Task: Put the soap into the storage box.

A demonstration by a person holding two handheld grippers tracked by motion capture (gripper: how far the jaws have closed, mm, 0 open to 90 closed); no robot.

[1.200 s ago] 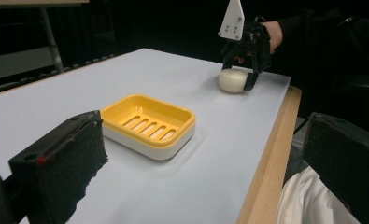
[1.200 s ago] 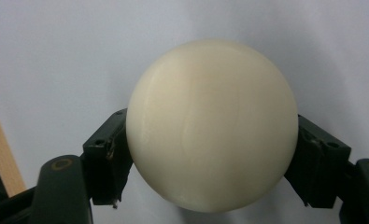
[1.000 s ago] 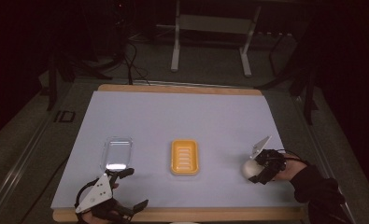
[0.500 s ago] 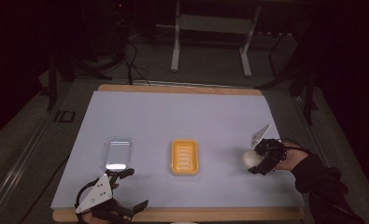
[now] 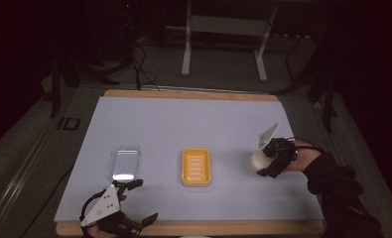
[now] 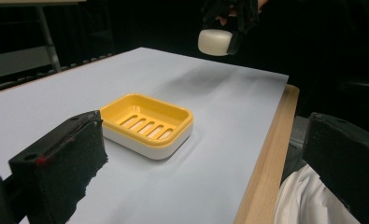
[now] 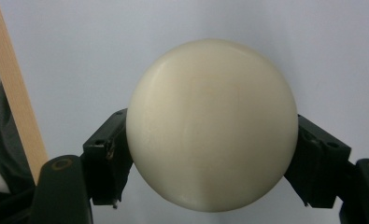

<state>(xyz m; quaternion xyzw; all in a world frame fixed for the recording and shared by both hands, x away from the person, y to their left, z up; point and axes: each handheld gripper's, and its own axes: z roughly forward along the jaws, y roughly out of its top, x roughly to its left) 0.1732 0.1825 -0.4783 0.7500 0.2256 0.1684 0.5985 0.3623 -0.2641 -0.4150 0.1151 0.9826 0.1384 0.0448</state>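
Raised since the earlier frame, the smooth, rounded cream soap (image 7: pixel 212 123) is being gripped above the matte counter (image 5: pixel 183 124) by the right tool (image 5: pixel 267 161), right of the ribbed yellow dish (image 5: pixel 196 166); the left tool (image 5: pixel 134 201) is being held open.

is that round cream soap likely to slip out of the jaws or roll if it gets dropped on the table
The soap looks smooth and glossy, so it may well be slippery; the right gripper touches it at just two spots on its curved edge. It looks solid, probably stiff rather than squashy. In the left gripper view it reads as a flattish puck, so dropped flat it would likely slide, not roll.
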